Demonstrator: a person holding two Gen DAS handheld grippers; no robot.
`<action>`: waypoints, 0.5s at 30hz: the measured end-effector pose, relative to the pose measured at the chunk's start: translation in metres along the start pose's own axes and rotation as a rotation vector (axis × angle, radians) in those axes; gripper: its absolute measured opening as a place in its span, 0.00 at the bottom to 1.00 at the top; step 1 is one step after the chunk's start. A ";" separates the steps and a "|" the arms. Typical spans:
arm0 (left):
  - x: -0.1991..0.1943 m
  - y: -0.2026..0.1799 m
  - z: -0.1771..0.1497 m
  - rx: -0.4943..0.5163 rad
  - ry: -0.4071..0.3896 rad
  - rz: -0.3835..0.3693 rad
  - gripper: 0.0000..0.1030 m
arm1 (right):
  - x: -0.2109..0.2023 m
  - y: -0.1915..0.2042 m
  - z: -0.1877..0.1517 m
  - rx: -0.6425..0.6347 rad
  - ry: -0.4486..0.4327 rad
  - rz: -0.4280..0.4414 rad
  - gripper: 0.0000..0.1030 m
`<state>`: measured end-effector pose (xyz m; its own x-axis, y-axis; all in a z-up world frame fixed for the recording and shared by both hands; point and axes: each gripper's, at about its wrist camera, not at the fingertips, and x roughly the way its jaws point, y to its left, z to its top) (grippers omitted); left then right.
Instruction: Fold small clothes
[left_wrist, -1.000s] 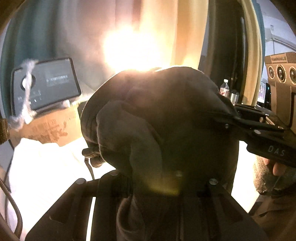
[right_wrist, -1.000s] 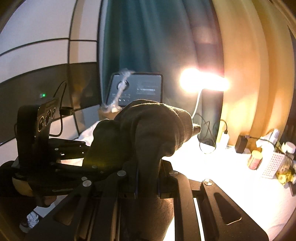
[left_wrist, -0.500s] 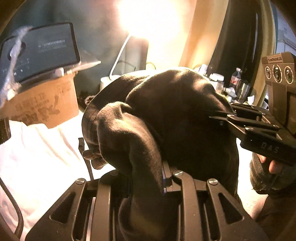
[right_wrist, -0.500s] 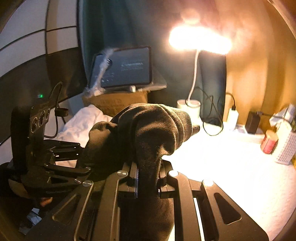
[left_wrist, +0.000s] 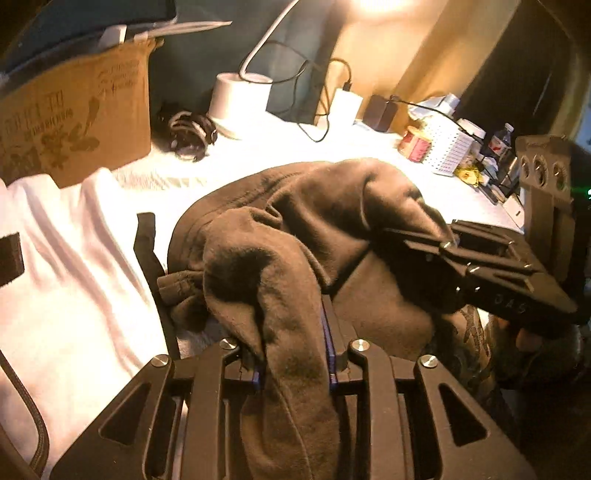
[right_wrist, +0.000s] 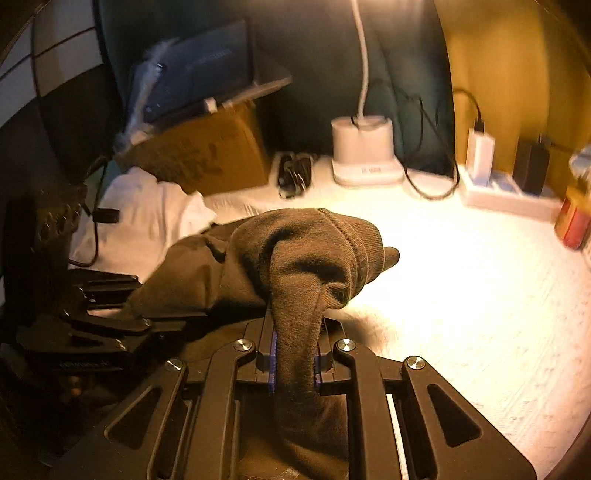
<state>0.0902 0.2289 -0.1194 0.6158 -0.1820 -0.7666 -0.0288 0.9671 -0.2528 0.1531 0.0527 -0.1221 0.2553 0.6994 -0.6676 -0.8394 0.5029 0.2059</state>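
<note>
A dark brown garment (left_wrist: 332, 221) is bunched between both grippers above the white-covered table (left_wrist: 280, 155). My left gripper (left_wrist: 293, 354) is shut on one edge of it, and cloth hangs over the jaws. My right gripper (right_wrist: 293, 354) is shut on another edge of the garment (right_wrist: 310, 254). In the left wrist view the right gripper (left_wrist: 443, 243) comes in from the right with cloth in its tips. In the right wrist view the left gripper (right_wrist: 147, 317) sits at the left. A white garment (left_wrist: 66, 266) lies on the table to the left.
A cardboard box (left_wrist: 74, 122) with a dark device on top stands at the back left. A white lamp base (left_wrist: 240, 103), coiled cables (left_wrist: 188, 129), chargers (left_wrist: 347, 107), a red can (left_wrist: 413, 144) and a white basket (left_wrist: 450, 147) line the back edge.
Both grippers have tilted down toward the table with the brown garment still held. The lamp and the device have moved up out of view, and the table surface now fills the frames.
</note>
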 end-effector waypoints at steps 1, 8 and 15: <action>0.002 0.001 0.001 -0.007 0.011 0.000 0.25 | 0.005 -0.005 -0.001 0.017 0.023 0.005 0.15; -0.001 -0.007 0.017 0.055 0.028 0.065 0.27 | 0.018 -0.029 0.000 0.109 0.077 0.034 0.28; 0.008 0.016 0.029 0.046 0.029 0.127 0.36 | 0.018 -0.059 0.003 0.210 0.059 0.011 0.40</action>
<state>0.1178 0.2478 -0.1126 0.5861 -0.0626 -0.8078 -0.0683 0.9897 -0.1262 0.2083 0.0368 -0.1443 0.2129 0.6772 -0.7043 -0.7219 0.5948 0.3537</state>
